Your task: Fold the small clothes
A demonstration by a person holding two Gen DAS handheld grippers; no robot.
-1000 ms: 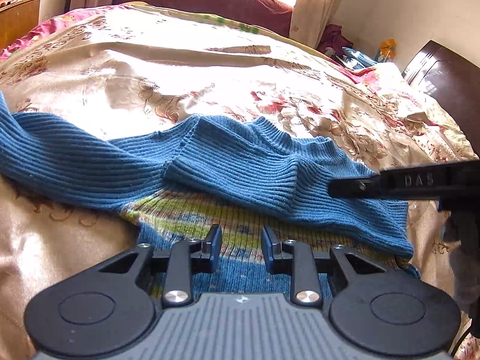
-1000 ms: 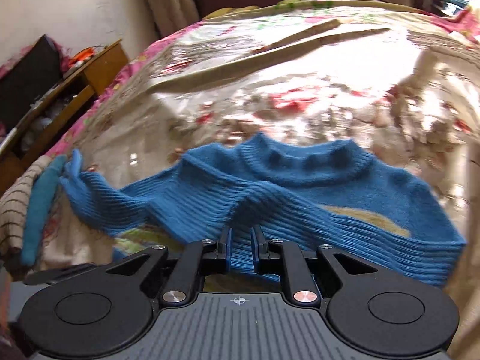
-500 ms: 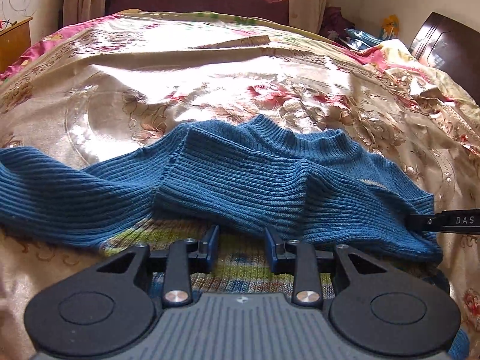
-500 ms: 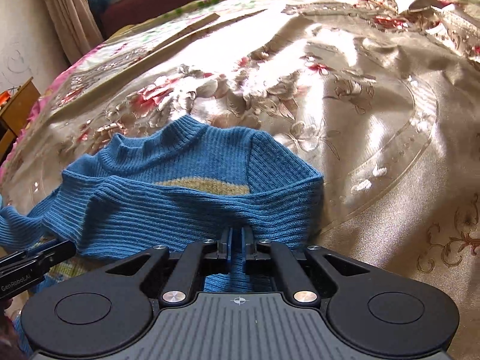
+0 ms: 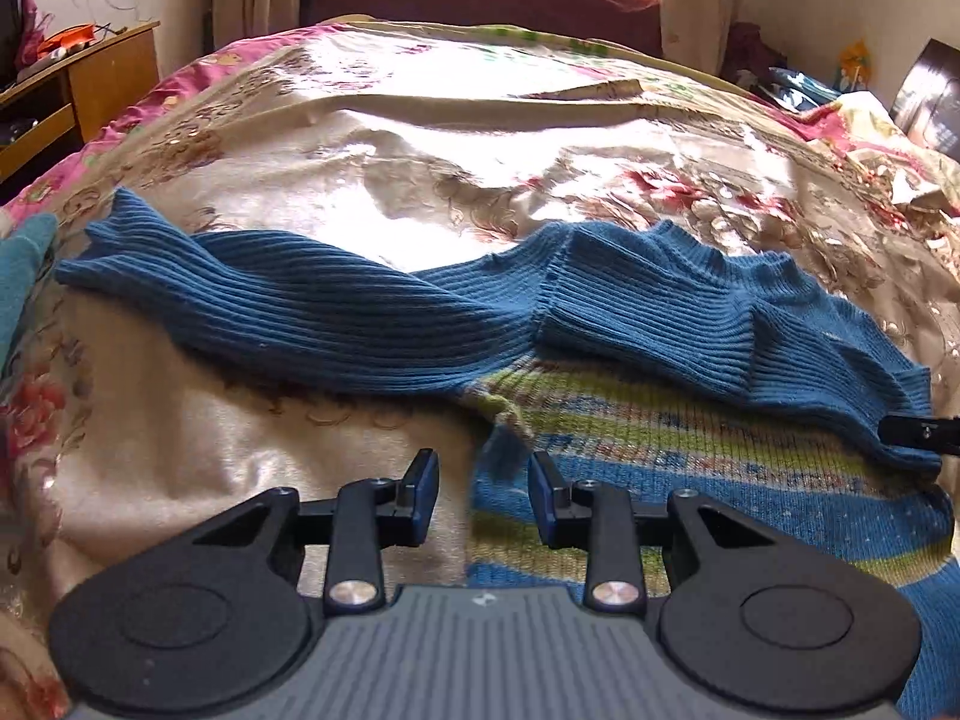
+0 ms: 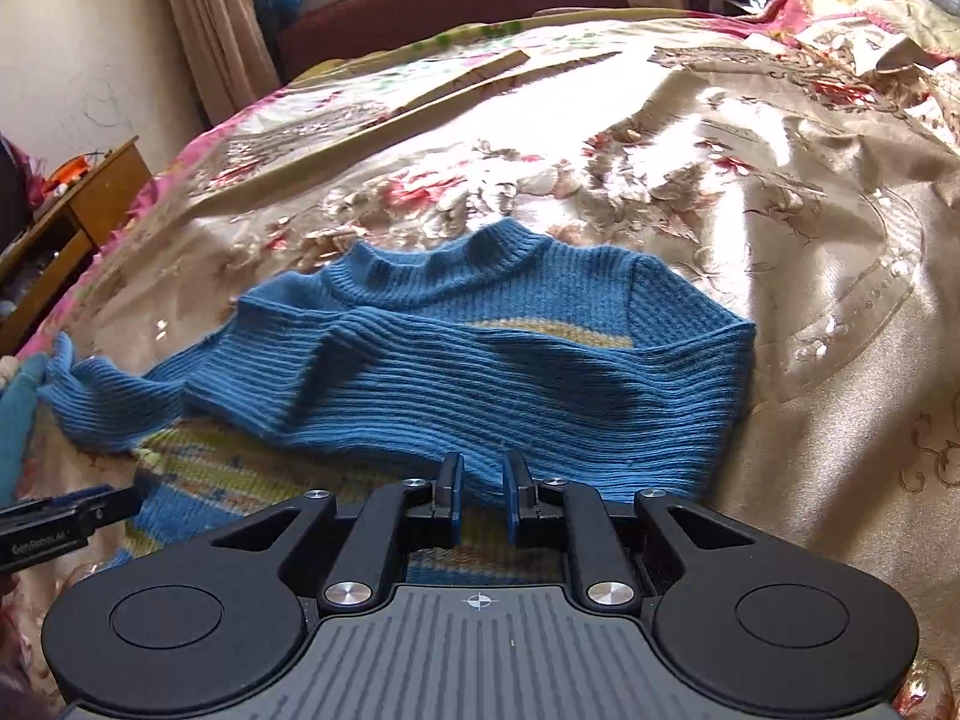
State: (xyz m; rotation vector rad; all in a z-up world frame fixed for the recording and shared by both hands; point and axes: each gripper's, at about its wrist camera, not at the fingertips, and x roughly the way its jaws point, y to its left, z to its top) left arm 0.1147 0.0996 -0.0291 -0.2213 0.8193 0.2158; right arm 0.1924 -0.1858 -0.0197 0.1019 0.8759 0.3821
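A small blue ribbed sweater [image 5: 648,324] with green and yellow stripes lies on the bed; it also shows in the right wrist view [image 6: 492,360]. Its right sleeve [image 6: 540,396] is folded across the chest. Its left sleeve [image 5: 288,312] stretches out flat to the left. My left gripper [image 5: 483,480] is open and empty, low over the sweater's left edge. My right gripper [image 6: 483,483] is open with a narrow gap, empty, just above the folded sleeve's lower edge. Each gripper's tip shows at the edge of the other's view.
The bed has a shiny beige floral cover [image 6: 780,240]. A teal cloth [image 5: 18,264] lies at the left edge. A wooden side table [image 5: 90,78] stands to the left. A dark red couch [image 5: 480,6] and curtains are behind the bed.
My right gripper let go of the folded sleeve and opened slightly. My left gripper shifted left to the sweater's left edge, bringing the outstretched left sleeve into view.
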